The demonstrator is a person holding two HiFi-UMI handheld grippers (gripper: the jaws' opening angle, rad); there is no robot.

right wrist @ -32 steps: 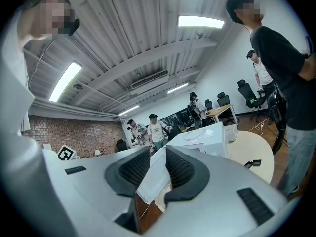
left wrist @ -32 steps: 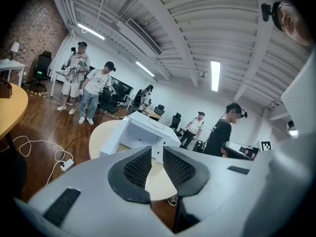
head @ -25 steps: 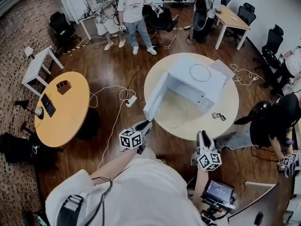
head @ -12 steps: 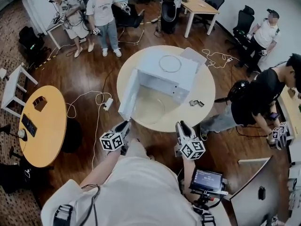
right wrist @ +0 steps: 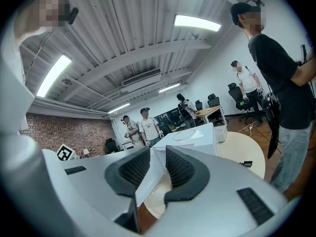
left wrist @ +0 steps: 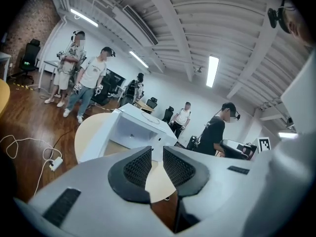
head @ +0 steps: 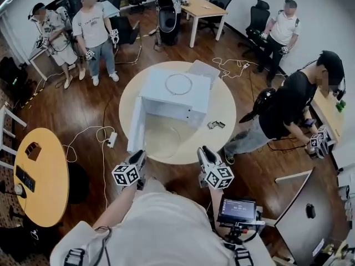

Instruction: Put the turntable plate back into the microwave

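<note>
The turntable plate is lying flat on the round table, out of the oven, just in front of the microwave's open mouth and beside its swung-out door. In the right gripper view the plate is showing as a pale disc low down, beyond the jaws. The white microwave is sitting near the middle of the table with its cavity facing the person, and a thin ring is resting on its roof. A small dark object is lying on the table to the right of the oven.

Both tongs are hovering short of the table's near edge, apart from the plate. The left gripper is holding its jaws slightly parted, a narrow gap between the ribbed pads and nothing in it. The right gripper is showing the same: jaws a little apart and gripping nothing.

Beyond the table, two people are standing at the far left, and a person in black is standing at the right
</note>
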